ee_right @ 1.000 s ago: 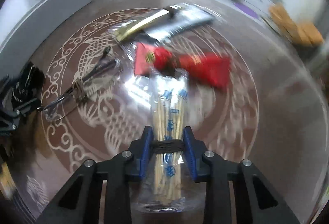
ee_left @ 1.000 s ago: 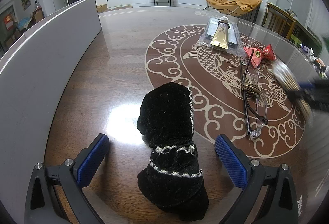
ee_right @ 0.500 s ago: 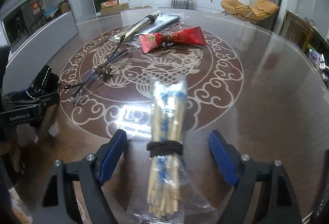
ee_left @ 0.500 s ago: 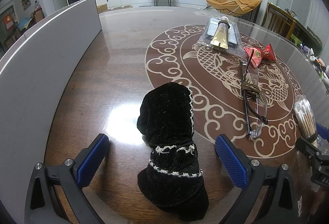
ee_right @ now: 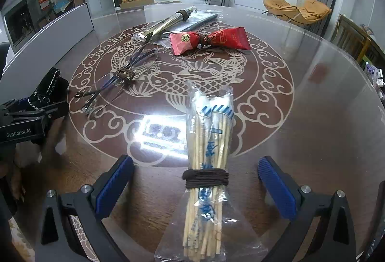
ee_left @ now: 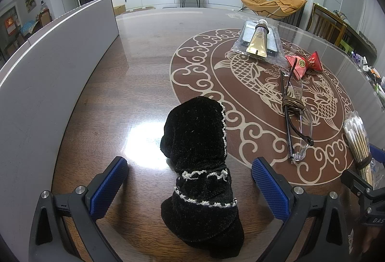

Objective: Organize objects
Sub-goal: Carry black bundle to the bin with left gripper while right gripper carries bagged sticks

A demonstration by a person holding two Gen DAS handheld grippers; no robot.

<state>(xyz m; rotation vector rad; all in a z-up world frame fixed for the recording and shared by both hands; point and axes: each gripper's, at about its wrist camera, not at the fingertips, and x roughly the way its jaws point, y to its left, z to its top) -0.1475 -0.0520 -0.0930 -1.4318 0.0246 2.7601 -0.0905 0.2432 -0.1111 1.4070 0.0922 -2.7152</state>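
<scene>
Right tongs [ee_right: 195, 180]: spread wide, blue pads well clear on both sides, gripping nothing.
Cotton swab bundle [ee_right: 208, 163]: lies flat on the desk [ee_right: 312, 117] directly between the right pads, in a clear bag with a dark cord wound round it.
Bundle's long axis: runs straight ahead along the tongs' own line, cotton tips far, stick ends near; so the pads face its long sides and the cord band sits about level with them.
Left tongs [ee_left: 190, 177]: also wide and empty.
Black knitted pouch [ee_left: 201, 160]: sits on the desk between the left pads, its long axis pointing away from the camera, touching neither pad.
Which hand is nearer: each has its own item dead centre; from the left view the cotton swab bundle [ee_left: 357, 139] is far off to the right, so it belongs to the right hand.
Others on the desk: folded glasses [ee_right: 120, 76] tied with cord, red wrapped packet [ee_right: 209, 39], gold tube [ee_left: 258, 41] on a clear sleeve, all well ahead.
My reading: a straight squeeze would catch either item; no turning needed.
</scene>
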